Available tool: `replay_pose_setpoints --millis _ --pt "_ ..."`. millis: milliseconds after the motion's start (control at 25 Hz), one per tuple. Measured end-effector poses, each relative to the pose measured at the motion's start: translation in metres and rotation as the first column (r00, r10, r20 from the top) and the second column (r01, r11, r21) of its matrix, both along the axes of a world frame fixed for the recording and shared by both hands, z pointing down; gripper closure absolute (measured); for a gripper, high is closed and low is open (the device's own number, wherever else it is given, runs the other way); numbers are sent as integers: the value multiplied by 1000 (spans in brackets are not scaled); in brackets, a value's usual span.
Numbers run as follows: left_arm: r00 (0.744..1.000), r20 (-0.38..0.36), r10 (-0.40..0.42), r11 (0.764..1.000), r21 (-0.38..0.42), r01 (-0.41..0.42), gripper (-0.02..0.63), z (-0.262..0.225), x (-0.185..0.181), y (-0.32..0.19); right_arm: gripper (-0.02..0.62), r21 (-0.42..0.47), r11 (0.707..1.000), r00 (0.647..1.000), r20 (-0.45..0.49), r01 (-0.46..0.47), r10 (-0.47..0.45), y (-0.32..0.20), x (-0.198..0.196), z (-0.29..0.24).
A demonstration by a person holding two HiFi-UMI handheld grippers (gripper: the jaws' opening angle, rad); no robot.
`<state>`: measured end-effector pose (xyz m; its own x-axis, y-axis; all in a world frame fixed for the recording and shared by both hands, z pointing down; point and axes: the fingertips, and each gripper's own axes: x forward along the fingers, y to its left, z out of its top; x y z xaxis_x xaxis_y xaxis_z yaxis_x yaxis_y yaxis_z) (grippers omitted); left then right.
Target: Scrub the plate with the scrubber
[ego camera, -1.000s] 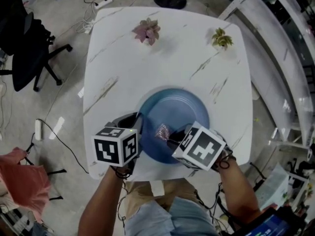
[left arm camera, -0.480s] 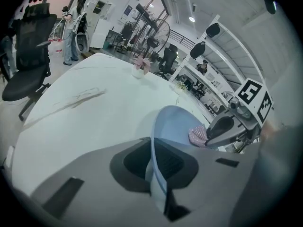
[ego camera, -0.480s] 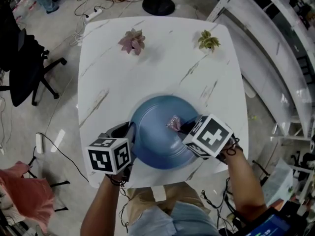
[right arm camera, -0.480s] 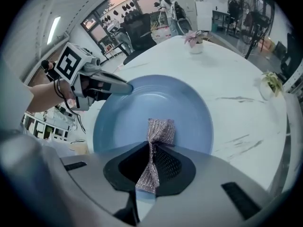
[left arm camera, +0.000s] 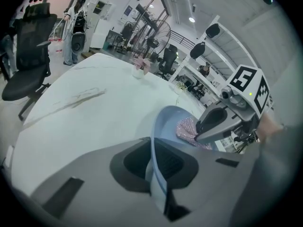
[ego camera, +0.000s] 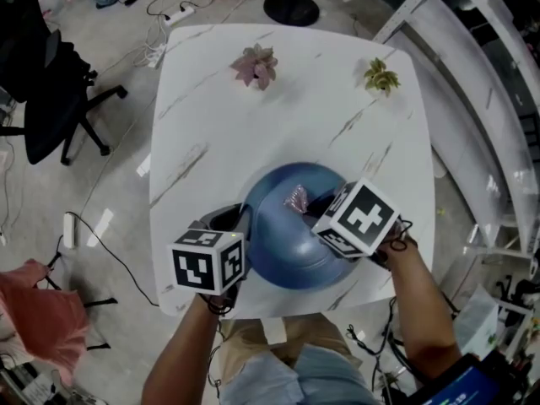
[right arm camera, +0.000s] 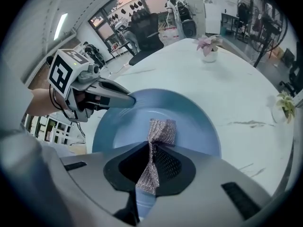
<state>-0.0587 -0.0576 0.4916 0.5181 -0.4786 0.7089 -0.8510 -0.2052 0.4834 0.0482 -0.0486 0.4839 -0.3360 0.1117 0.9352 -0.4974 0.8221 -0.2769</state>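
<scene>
A white marble table was seen, and over its near edge the blue plate was kept, its left rim clamped between the jaws of the left gripper. The plate was judged stiff, smooth, slippery when wet and breakable, so it is best taken at the rim. The right gripper was closed tight on the scrubber, a soft, light mesh pad, which was pinched along its middle and laid against the plate's inner face.
</scene>
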Motion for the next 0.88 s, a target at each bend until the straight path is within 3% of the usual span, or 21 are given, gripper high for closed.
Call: replay_pose_setpoints --millis 280,520,680,880 --pt "1000 -4 2 1000 3 -2 589 0 0 0 546 -50 995 996 45 84 -82 28 -33 -2" --pt "1000 12 12 1000 23 -12 588 -1 -2 0 545 -150 982 986 135 116 -95 80 -50 -5" --pt "999 38 19 1000 6 -20 506 0 -6 11 545 -227 968 973 221 111 -60 112 -51 -15" --pt "997 58 -50 997 54 47 486 -35 -30 26 543 -239 969 920 390 65 34 119 -44 -69"
